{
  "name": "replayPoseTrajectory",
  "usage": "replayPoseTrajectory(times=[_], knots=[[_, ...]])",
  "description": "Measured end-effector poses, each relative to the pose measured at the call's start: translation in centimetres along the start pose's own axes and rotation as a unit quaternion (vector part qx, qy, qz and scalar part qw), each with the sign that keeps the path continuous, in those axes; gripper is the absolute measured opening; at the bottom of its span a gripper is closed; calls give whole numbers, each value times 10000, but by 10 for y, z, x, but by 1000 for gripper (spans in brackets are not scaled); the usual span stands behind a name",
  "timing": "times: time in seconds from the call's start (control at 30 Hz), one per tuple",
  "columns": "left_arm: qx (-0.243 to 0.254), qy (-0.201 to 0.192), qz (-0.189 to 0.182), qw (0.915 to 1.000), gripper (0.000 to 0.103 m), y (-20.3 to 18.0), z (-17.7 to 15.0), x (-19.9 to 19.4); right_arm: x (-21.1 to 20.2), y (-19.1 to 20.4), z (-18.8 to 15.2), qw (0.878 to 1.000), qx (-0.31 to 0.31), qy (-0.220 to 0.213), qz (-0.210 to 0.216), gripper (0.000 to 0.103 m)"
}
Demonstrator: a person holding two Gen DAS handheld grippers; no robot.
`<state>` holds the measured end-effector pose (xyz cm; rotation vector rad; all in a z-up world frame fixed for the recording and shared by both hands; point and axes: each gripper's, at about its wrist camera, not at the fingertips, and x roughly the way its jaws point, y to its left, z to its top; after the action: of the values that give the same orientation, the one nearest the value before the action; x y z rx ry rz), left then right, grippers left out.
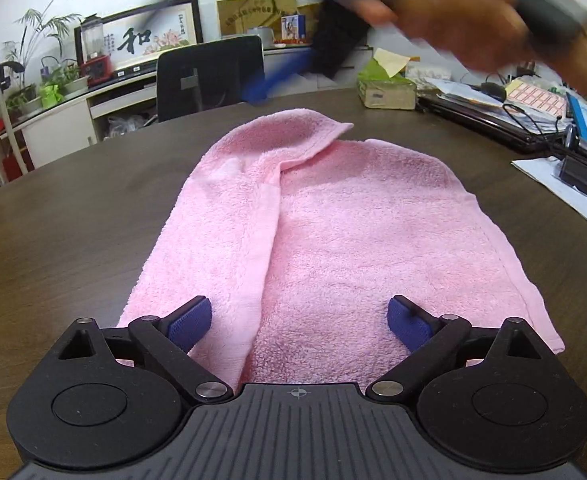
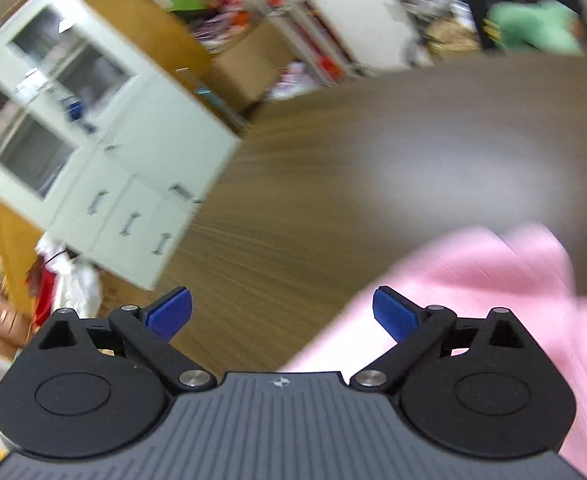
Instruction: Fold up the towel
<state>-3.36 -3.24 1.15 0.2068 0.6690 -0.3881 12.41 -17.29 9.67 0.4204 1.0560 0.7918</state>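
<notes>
Left claw [image 1: 299, 322] gapes wide over the near end of the fluffy pink terry towel [image 1: 333, 232], gripping nothing; towel lies flat on the dark wood-grain tabletop [image 1: 73, 216], left strip folded over. Right claw [image 2: 282, 314] spread wide too, empty, towel beside it.

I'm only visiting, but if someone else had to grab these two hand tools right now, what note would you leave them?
Left tool: open, low over the near end of the pink towel, gripping nothing.
Right tool: open, empty, in the air above the table; its view is blurred.
Towel: lies on the table, its left long edge flopped over unevenly.
Done: one rough partial fold.
Left: straighten that edge and finish folding.
</notes>
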Motion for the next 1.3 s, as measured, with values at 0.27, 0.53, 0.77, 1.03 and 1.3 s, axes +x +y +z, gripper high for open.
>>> replayPoseTrajectory(times=[0.27, 0.53, 0.77, 1.03, 1.3], knots=[[-49, -5, 25, 10000, 97, -5, 3, 5, 12, -65, -31, 9957, 884, -260, 32, 98], [-76, -7, 38, 10000, 99, -8, 2, 6, 41, -58, 15, 9938, 936, -441, 413, 98], [-115, 3, 14, 9999, 101, -9, 1, 6, 55, 34, 73, 9907, -211, -422, 1279, 100], [-30, -93, 175, 9998, 101, -3, 4, 6, -1, 51, 46, 9918, -871, -620, 705, 102], [-904, 78, 807, 9926, 101, 54, 15, 17, -71, -44, -26, 9920, -82, -1257, 79, 102]])
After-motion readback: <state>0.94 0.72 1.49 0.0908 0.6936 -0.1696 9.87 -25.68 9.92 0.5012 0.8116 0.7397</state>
